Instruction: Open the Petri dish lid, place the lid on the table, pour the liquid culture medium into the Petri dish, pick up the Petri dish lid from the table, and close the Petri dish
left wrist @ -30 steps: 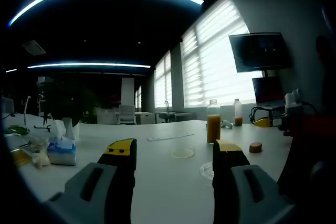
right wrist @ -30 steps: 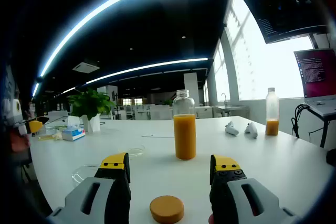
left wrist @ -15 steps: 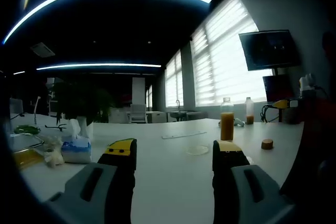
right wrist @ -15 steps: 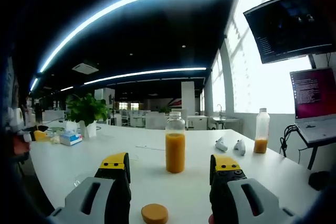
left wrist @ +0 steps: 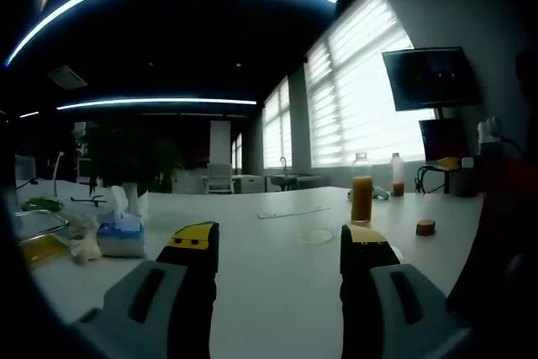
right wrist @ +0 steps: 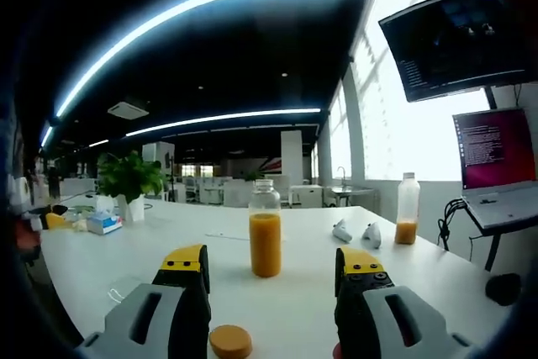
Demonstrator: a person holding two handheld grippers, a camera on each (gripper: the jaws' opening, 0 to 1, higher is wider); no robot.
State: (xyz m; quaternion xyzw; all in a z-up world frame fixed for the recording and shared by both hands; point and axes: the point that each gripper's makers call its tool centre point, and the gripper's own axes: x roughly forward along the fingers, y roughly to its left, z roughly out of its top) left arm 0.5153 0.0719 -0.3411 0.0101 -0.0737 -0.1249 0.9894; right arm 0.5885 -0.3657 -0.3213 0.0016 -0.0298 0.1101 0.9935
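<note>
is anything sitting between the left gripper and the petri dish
Nothing visible does. The left gripper, jaws apart and empty, faces the Petri dish across bare white table. The bottle of orange liquid and its cap stand farther off.

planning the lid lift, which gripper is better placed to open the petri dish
Left, probably. In the left gripper view the Petri dish lies just beyond the open left gripper. The open right gripper faces the uncapped bottle of orange liquid and its cap.

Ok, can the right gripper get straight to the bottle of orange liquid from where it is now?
Probably yes. The right gripper is open and empty, the bottle stands uncapped straight ahead between its jaws, and the table between them looks bare. Its orange cap lies near, left of that line.
</note>
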